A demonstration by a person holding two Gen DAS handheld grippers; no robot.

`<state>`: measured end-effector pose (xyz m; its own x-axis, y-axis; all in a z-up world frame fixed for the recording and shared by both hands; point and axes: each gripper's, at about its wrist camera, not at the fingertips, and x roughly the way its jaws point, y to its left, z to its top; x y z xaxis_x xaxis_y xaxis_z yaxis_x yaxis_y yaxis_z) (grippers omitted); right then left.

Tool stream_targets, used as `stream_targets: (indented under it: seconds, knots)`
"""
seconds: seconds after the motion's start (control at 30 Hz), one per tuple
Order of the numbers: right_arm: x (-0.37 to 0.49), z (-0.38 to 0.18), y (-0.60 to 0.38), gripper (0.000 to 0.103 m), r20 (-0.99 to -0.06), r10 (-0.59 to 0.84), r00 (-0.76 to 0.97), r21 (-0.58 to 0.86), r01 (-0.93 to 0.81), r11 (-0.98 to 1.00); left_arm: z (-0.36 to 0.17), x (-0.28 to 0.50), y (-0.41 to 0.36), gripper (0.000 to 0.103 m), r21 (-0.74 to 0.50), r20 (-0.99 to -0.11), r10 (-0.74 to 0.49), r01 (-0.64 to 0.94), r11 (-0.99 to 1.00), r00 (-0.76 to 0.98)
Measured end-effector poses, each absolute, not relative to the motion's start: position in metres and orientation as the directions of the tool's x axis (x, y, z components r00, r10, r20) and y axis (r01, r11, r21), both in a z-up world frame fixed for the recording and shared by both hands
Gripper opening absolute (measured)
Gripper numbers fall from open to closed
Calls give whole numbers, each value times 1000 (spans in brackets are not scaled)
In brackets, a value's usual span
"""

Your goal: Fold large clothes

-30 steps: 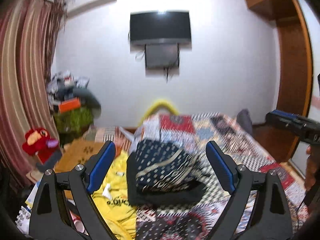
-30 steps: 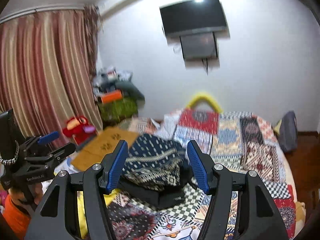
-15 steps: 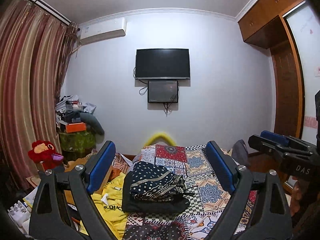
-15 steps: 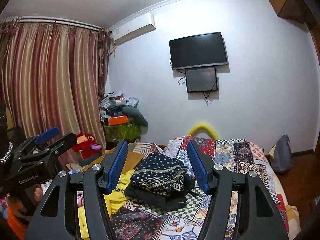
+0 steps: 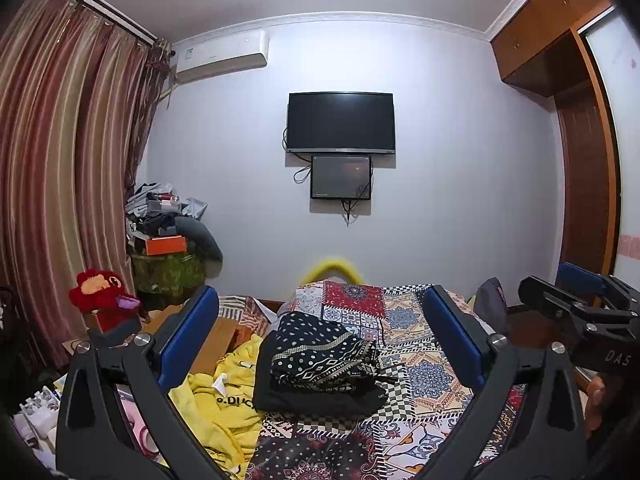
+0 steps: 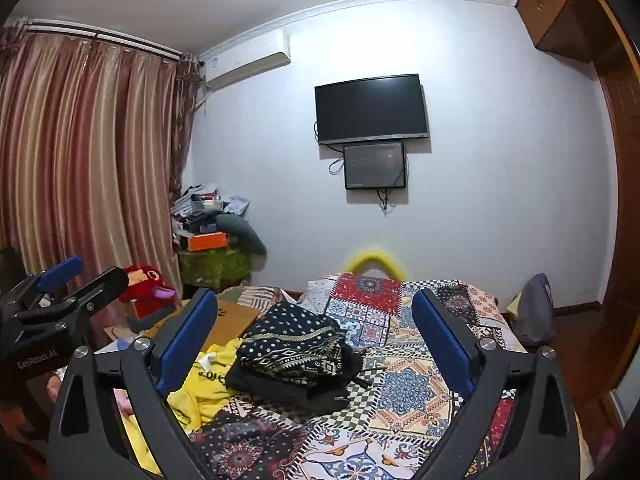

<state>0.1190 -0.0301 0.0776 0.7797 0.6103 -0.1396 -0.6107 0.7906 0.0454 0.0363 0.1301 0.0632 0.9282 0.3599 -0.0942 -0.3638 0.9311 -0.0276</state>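
Note:
A folded dark garment with white dots and bands (image 5: 316, 352) lies on top of a folded black garment (image 5: 312, 396), on the patchwork bedspread (image 5: 420, 360). A crumpled yellow garment (image 5: 216, 400) lies to the left of the stack. My left gripper (image 5: 320, 294) hovers well short of the stack, its jaws opening with nothing between them. My right gripper (image 6: 315, 298) is also back from the stack (image 6: 292, 340), its jaws opening and empty. Each gripper shows at the edge of the other's view: the right one (image 5: 580, 320), the left one (image 6: 52, 304).
A TV (image 5: 340, 122) and a small screen hang on the far wall. Striped curtains (image 6: 80, 160), a red plush toy (image 6: 148, 280) and a cluttered pile (image 5: 168, 236) fill the left side. A grey bag (image 6: 534, 312) and a wooden wardrobe (image 5: 580, 160) are on the right.
Both grippers have drawn back from the folded stack and tipped up towards level, so the stack looks smaller. The right jaws have spread much wider and the left a little.

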Motion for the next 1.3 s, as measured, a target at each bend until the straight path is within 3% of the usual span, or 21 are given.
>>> stream_targets:
  seconds: [1.3]
  knots:
    - [115,75,-31,98,-173,595,785,58,-595,801,54,50,132,103,-53,-148,289,-300,953,946]
